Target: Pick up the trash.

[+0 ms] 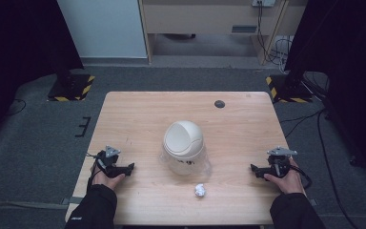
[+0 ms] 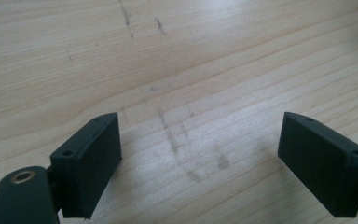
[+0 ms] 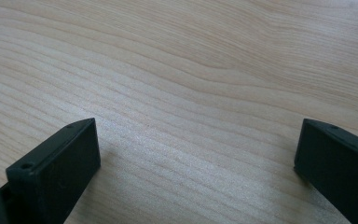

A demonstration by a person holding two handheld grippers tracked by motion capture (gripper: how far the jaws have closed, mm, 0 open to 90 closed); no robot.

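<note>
A small clear bin with a white domed swing lid (image 1: 184,144) stands in the middle of the wooden table (image 1: 138,114). A crumpled white paper ball (image 1: 199,190) lies in front of it, nearer the person. My left gripper (image 1: 130,168) rests on the table at the left, a hand holding it, jaws pointing toward the bin. In the left gripper view it (image 2: 200,158) is open over bare, faintly marked wood. My right gripper (image 1: 253,169) rests at the right edge, pointing left. In the right gripper view it (image 3: 196,163) is open over bare wood.
A dark round spot (image 1: 219,104) sits near the table's far edge. Grey carpet surrounds the table, with black stand bases marked with yellow stripes (image 1: 70,87) at both far corners and cables (image 1: 314,119) on the floor at the right.
</note>
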